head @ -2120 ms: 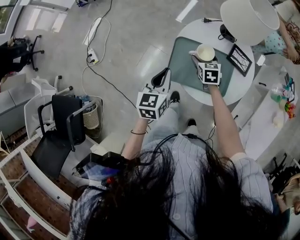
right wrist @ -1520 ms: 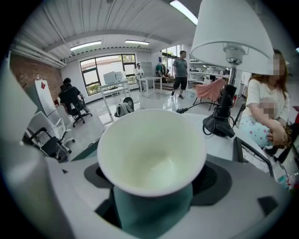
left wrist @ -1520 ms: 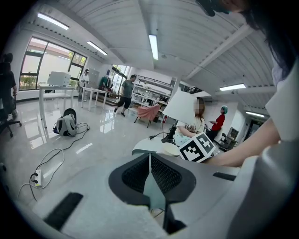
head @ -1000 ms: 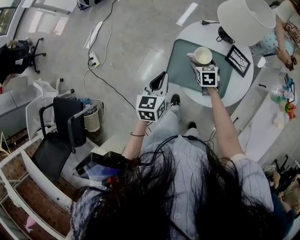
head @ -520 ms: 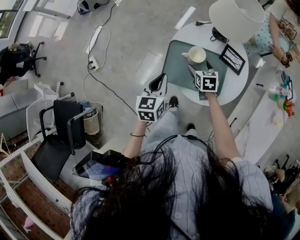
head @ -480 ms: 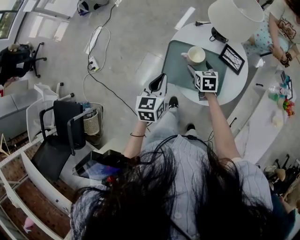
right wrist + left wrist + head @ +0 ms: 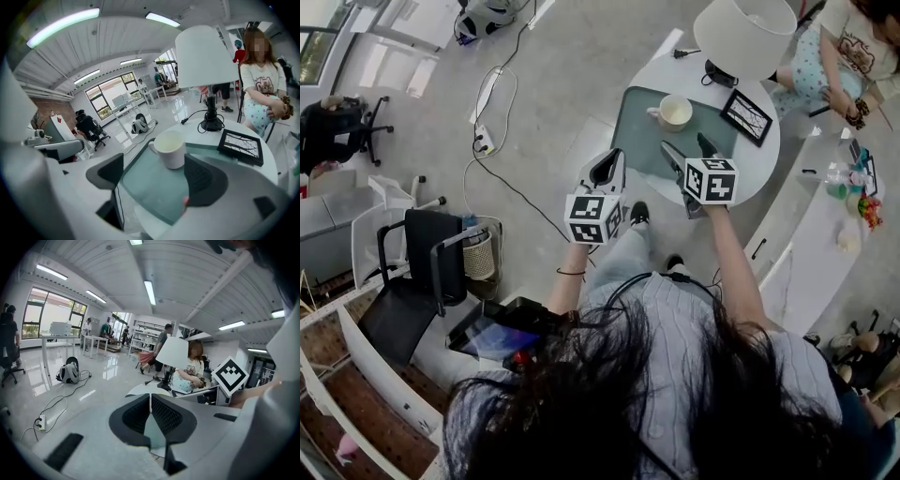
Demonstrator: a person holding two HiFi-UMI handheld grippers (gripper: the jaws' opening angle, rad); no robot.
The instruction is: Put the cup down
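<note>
A cream cup (image 7: pixel 673 112) (image 7: pixel 169 148) stands upright on the green mat (image 7: pixel 639 141) (image 7: pixel 151 186) of the round white table (image 7: pixel 773 141), its handle toward the left. My right gripper (image 7: pixel 684 157) (image 7: pixel 157 177) hangs open just short of the cup, nothing between its jaws. My left gripper (image 7: pixel 606 169) (image 7: pixel 150 406) is shut and empty, held over the floor to the left of the table.
On the table stand a white-shaded lamp (image 7: pixel 742 33) (image 7: pixel 206 58) with its black base and cord, and a black picture frame (image 7: pixel 745 116) (image 7: pixel 242 146). A seated person (image 7: pixel 262 93) is beyond the table. A second white table (image 7: pixel 825 244), a black chair (image 7: pixel 412 272) and floor cables (image 7: pixel 492 141) lie around.
My right gripper let go of the cup and drew back toward me; the cup now stands alone on the mat. The left gripper has hardly moved.
</note>
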